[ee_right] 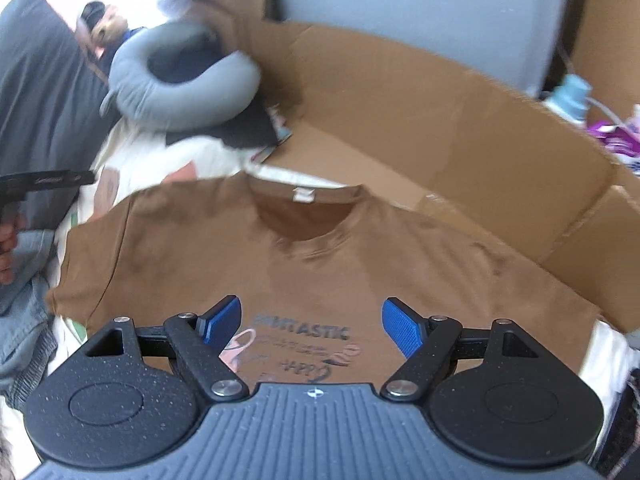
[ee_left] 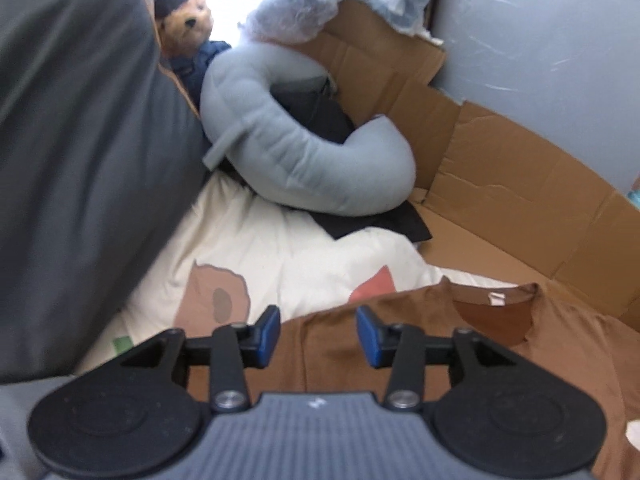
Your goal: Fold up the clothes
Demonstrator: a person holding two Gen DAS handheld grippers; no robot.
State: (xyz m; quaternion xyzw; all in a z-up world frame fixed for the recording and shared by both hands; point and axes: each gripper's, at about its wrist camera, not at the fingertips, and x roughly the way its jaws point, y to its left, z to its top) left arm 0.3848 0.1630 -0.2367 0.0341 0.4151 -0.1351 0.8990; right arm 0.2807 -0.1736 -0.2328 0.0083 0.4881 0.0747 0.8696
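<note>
Cardboard (ee_right: pixel 440 128) behind; only the right view shows the brown shirt (ee_right: pixel 320 248) print, blurred. Both tongs (ee_left: pixel 318 336) (ee_right: pixel 312 326) open, empty.

Matt brown cotton-like T-shirt (ee_right: pixel 320 248) (soft, lightly creased) beside rough corrugated cardboard (ee_right: pixel 440 120) and a plush grey pillow (ee_left: pixel 296 152).

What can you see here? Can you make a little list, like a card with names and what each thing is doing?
shirt: brown T-shirt lying flat, front up, neck away from the camera, print showing
under it: cream blanket with pictures
left gripper: open, nothing between the pads, above the shirt's edge
right gripper: open wide, empty, above the print
behind: cardboard standing along the wall
far corner: grey neck pillow, teddy bear beside it
</note>
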